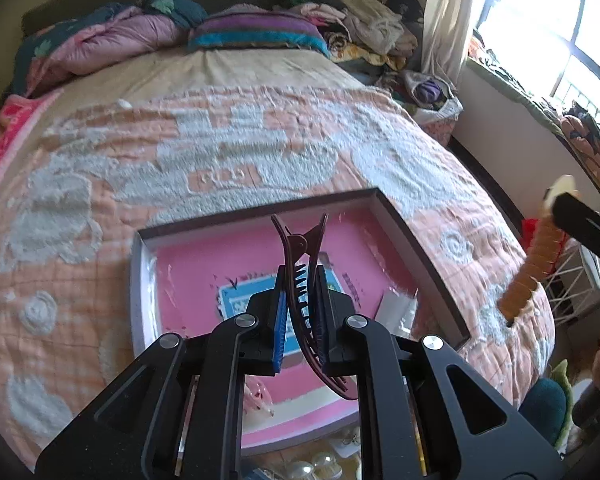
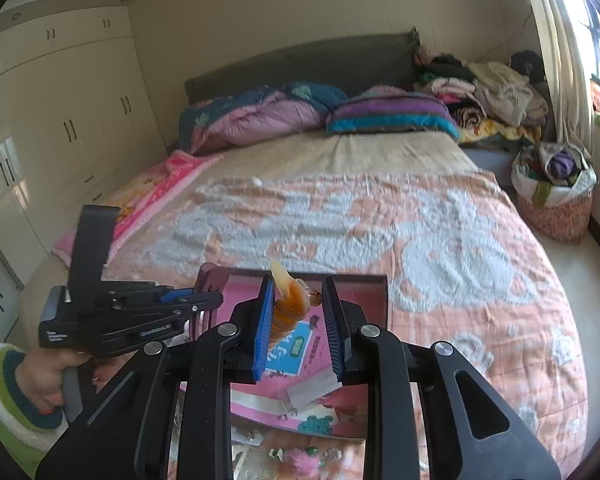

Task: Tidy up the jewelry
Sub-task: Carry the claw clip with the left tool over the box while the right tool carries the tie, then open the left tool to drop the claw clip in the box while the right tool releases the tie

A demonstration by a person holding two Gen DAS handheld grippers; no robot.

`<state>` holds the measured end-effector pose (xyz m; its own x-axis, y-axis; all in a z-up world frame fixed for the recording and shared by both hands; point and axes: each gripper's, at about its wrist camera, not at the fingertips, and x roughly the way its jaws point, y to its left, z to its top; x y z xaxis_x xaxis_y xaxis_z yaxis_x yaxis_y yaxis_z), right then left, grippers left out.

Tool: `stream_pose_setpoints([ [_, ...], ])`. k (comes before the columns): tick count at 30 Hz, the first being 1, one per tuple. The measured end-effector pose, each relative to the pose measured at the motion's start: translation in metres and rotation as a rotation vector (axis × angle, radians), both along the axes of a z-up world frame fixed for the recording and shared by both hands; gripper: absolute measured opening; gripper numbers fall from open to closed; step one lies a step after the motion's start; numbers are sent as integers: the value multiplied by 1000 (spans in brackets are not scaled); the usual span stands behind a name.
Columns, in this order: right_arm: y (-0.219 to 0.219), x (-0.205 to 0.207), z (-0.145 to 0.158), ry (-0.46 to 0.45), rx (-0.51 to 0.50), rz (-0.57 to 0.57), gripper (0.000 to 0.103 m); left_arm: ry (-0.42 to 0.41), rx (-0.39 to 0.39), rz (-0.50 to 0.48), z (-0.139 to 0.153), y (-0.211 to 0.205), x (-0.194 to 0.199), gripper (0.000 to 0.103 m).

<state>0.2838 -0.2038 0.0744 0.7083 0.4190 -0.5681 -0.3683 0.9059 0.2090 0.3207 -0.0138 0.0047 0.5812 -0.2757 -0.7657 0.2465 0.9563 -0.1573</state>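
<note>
Box (image 1: 416,232) on the bed (image 1: 100,184) looks empty of pieces. My left tool (image 1: 300,300) is clamped on a brown clip (image 1: 296,240), my right tool (image 2: 298,312) on an orange clip (image 2: 288,304), both over the box. Beads (image 1: 316,468) and pieces near me wait unsorted.

Each wrist camera sits close behind its own jaws, looking down along them. Both views share the open box (image 1: 420,236) ahead of the jaws on the bed (image 2: 440,220).
</note>
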Motion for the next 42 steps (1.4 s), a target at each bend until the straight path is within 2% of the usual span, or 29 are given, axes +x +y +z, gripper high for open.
stream_pose_setpoints([
  [9, 0, 11, -38, 87, -20, -14, 23, 62, -5, -34, -29, -6, 1, 6],
  [18, -1, 16, -79, 158, -84, -50, 23, 103, 13, -38, -56, -9, 0, 6],
  [28, -10, 11, -98, 186, -76, -72, 24, 85, 46, -33, -57, -11, -12, 6],
  [31, -11, 10, -98, 188, -59, -73, 26, 81, 52, -32, -55, -8, -17, 11],
  [32, -11, 9, -97, 184, -56, -72, 33, 82, 53, -29, -54, -8, -18, 12],
  [33, -11, 8, -96, 178, -52, -74, 43, 81, 53, -26, -54, -6, -19, 13],
  [36, -15, 1, -88, 159, -22, -93, 64, 75, 54, -17, -51, -2, -21, 14],
  [42, -24, -18, -68, 122, 33, -110, 80, 58, 50, 3, -44, 4, -26, 20],
])
